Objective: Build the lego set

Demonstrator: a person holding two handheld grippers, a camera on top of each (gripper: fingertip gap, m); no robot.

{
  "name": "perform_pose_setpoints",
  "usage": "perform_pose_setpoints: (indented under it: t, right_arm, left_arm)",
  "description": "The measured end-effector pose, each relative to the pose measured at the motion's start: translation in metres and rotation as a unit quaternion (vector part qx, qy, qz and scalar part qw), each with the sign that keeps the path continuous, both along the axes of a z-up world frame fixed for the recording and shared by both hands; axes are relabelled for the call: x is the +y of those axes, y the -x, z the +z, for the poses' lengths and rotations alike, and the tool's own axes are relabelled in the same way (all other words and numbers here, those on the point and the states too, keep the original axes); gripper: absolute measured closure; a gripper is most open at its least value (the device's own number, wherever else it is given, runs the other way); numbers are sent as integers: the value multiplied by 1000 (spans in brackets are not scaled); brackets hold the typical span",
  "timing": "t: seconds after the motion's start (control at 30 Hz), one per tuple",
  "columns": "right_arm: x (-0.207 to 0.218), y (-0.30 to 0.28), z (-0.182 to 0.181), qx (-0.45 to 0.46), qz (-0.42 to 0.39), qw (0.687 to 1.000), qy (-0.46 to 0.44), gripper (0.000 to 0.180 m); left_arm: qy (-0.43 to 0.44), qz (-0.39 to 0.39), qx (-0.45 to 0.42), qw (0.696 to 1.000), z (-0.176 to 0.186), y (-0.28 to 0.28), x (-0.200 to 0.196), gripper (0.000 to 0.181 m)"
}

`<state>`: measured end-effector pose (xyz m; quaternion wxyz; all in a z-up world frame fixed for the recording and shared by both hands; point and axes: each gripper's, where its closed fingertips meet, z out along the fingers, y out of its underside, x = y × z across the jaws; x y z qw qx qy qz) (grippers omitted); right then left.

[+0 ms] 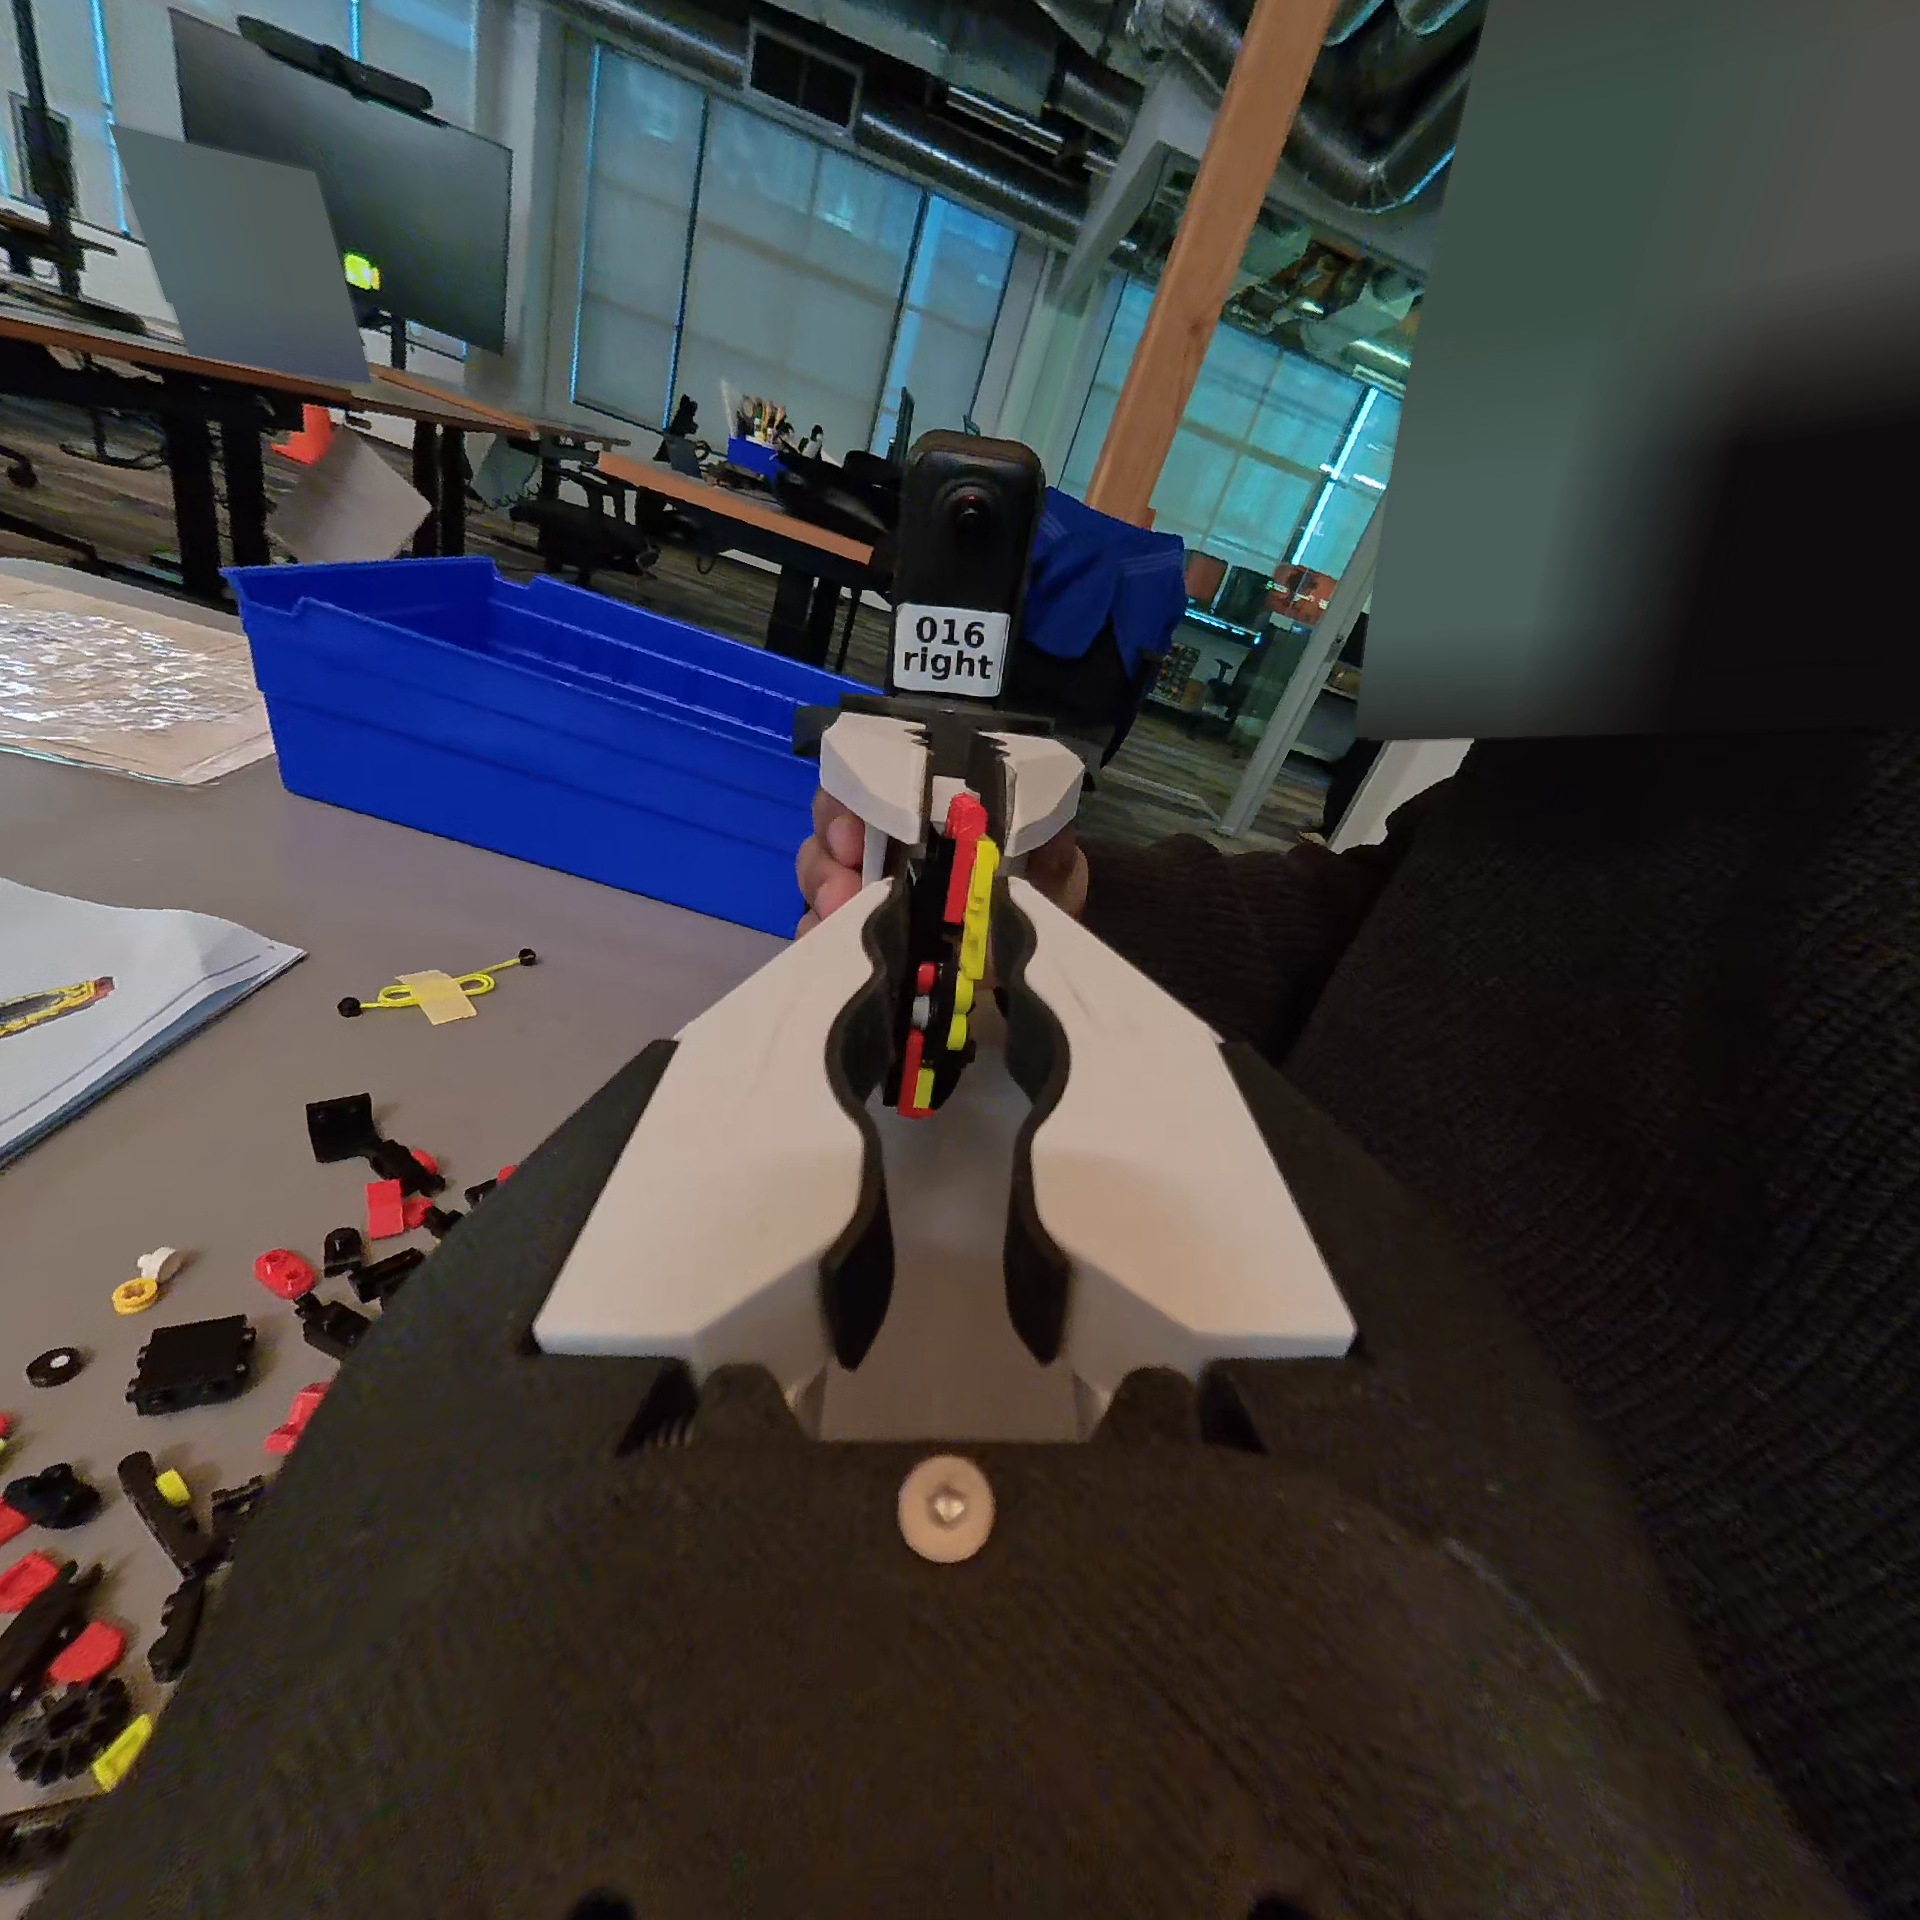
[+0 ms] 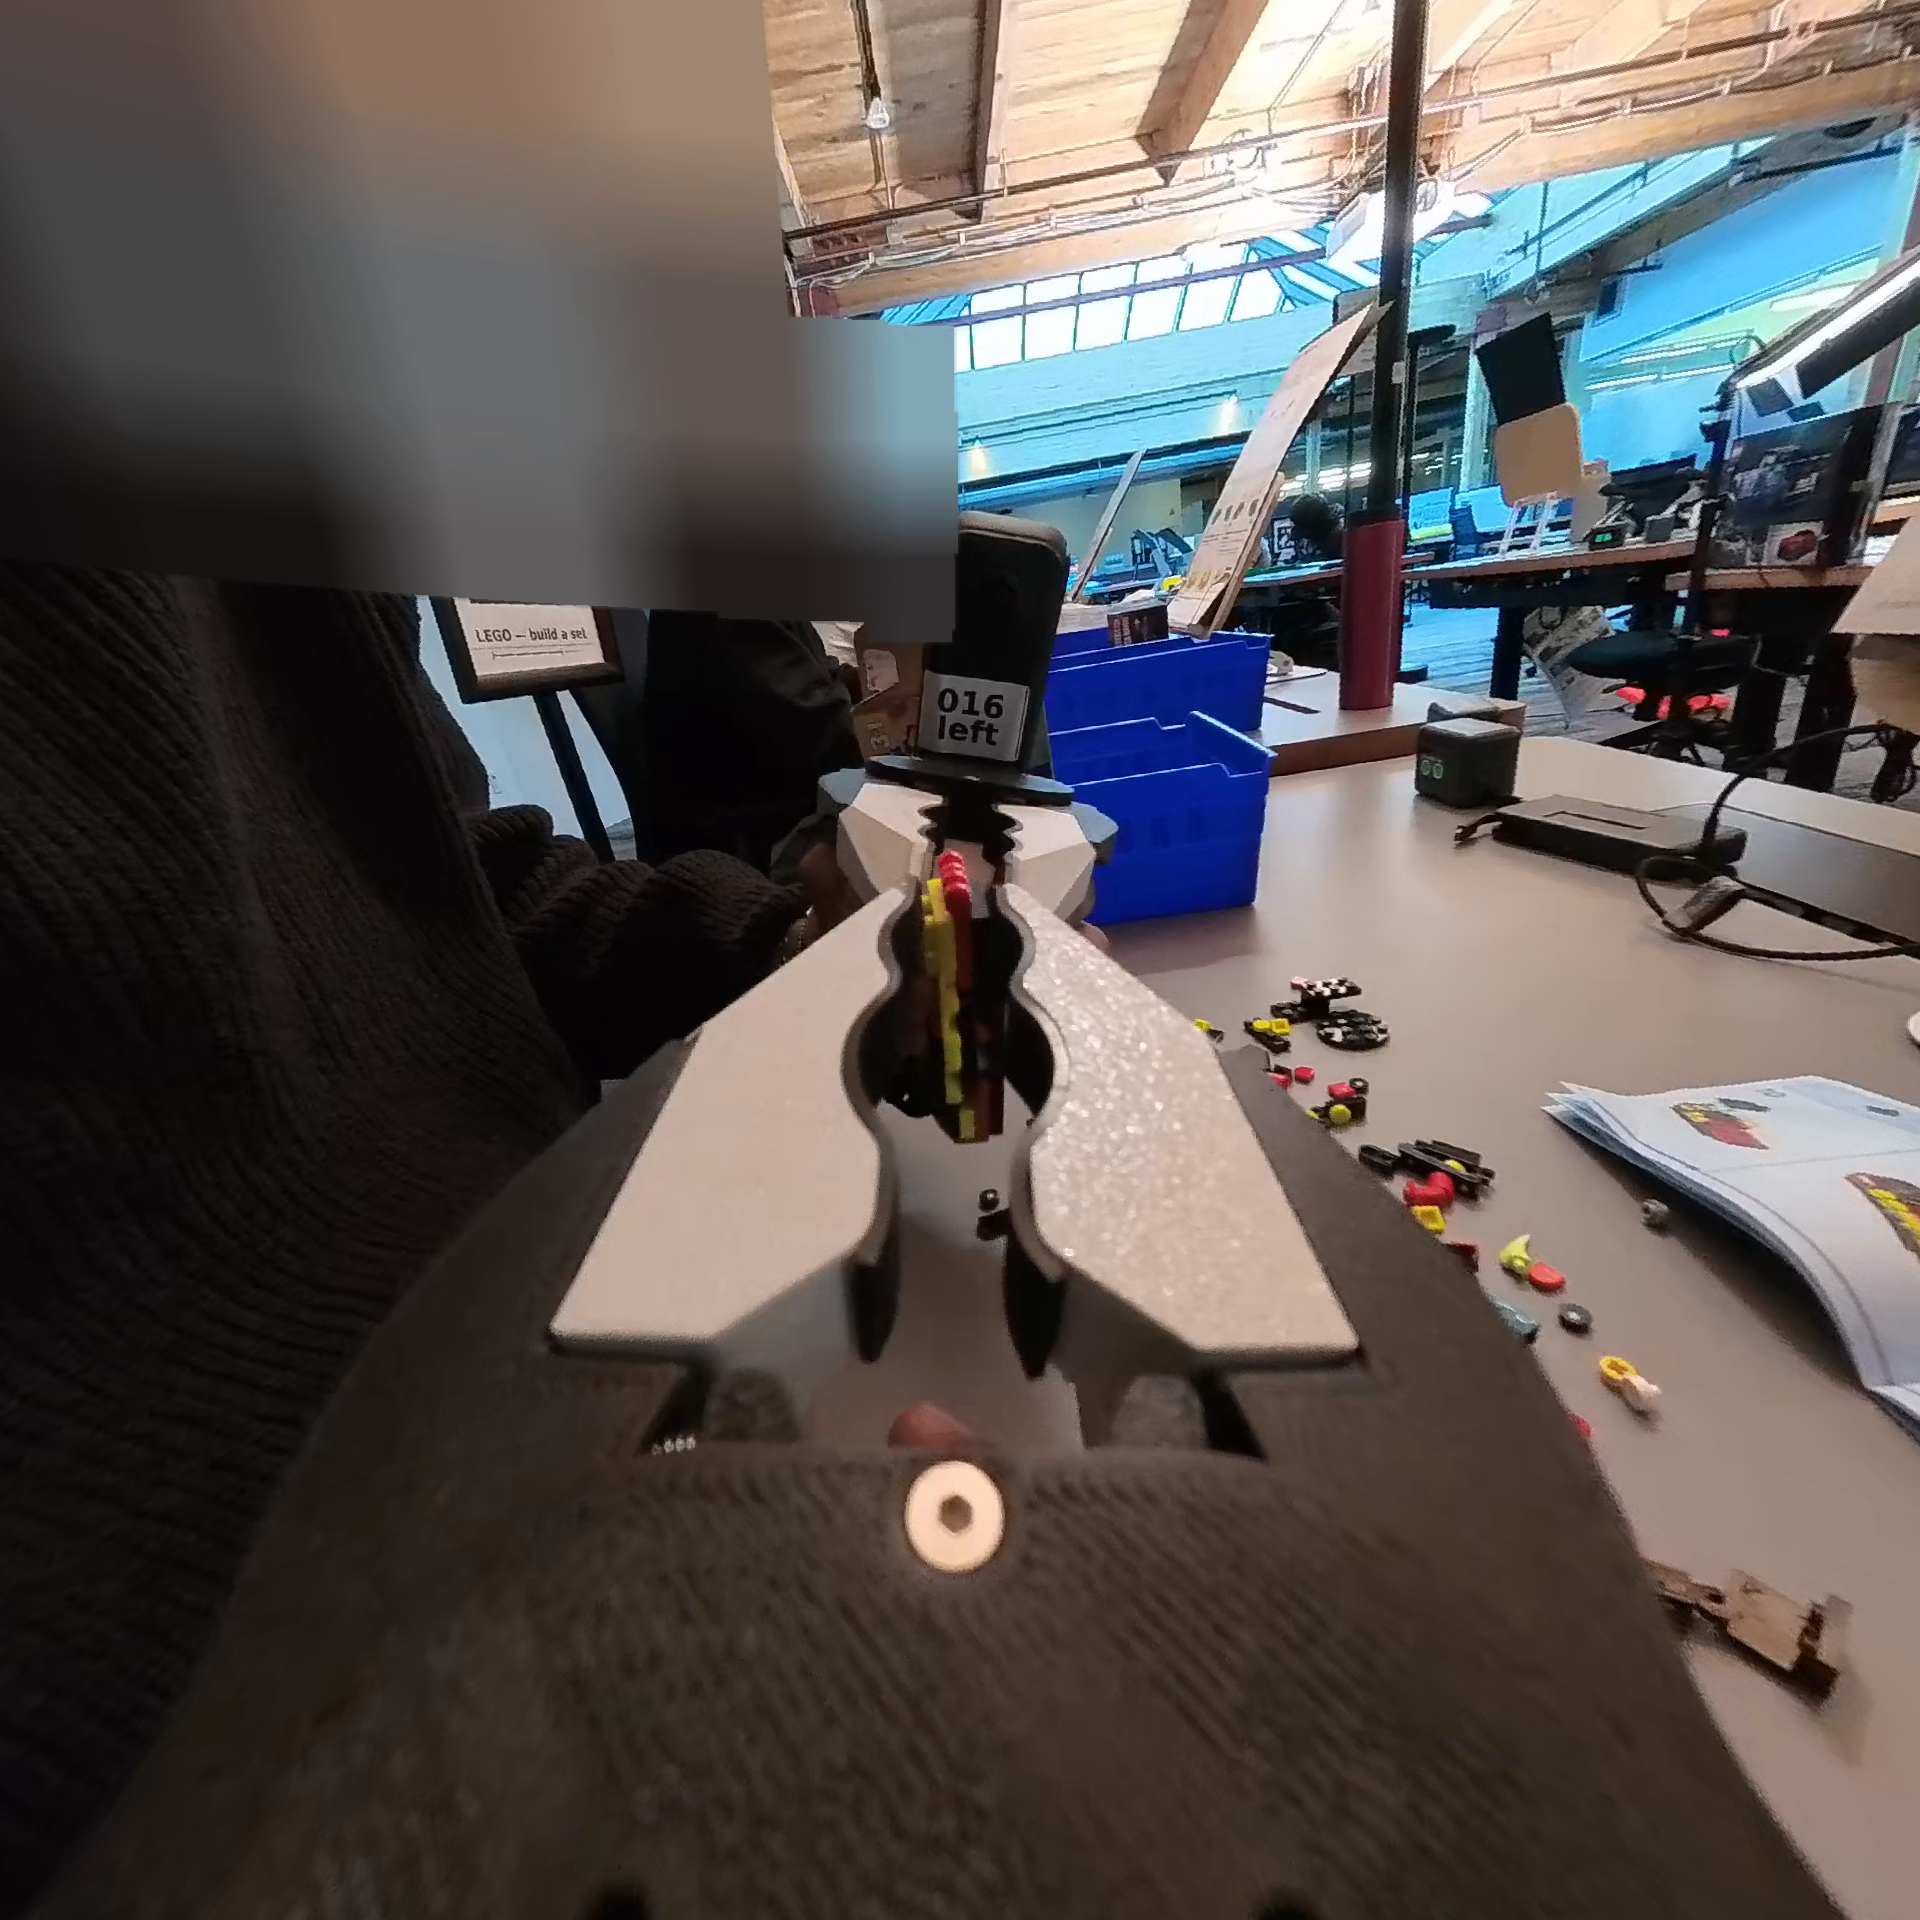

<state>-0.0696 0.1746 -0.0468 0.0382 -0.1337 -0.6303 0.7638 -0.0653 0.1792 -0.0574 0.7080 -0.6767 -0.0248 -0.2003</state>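
A flat lego assembly [image 1: 961, 935] of black, red and yellow pieces is held on edge in the air between the two grippers, which face each other. My left gripper [image 1: 945, 940] is shut on its near end. My right gripper [image 1: 956, 779] grips the far, red-tipped end. In the right wrist view the same assembly [image 2: 951, 997] sits between my right gripper's fingers [image 2: 954, 935], with the left gripper [image 2: 961, 842] shut on it from the other side. Loose lego pieces [image 1: 208, 1403] lie on the grey table [image 1: 436, 862] below left.
An instruction booklet [image 1: 104, 1018] and a taped yellow string [image 1: 436, 992] lie on the table. A blue bin [image 1: 520, 707] stands behind. The right wrist view shows more loose pieces [image 2: 1434, 1174], the booklet [image 2: 1766, 1174], cables [image 2: 1714, 904], and a person's black sweater [image 2: 260, 987] close by. Both grippers' tips are close together, under 4 cm apart.
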Motion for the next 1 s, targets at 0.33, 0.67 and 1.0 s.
perform_pose_setpoints:
  t: [0.33, 0.67, 1.0]
  right_arm:
    - [6, 8, 0, 11, -31, 999, -14, 171]
    - [2, 5, -4, 1, -17, 1000, -20, 171]
    - [1, 1, -3, -27, 7, 1000, -9, 170]
  left_arm:
    - [6, 66, 31, 997, -2, 12, 4, 164]
    - [4, 49, 24, 998, -1, 7, 1, 169]
    - [5, 25, 9, 1000, -2, 2, 1, 169]
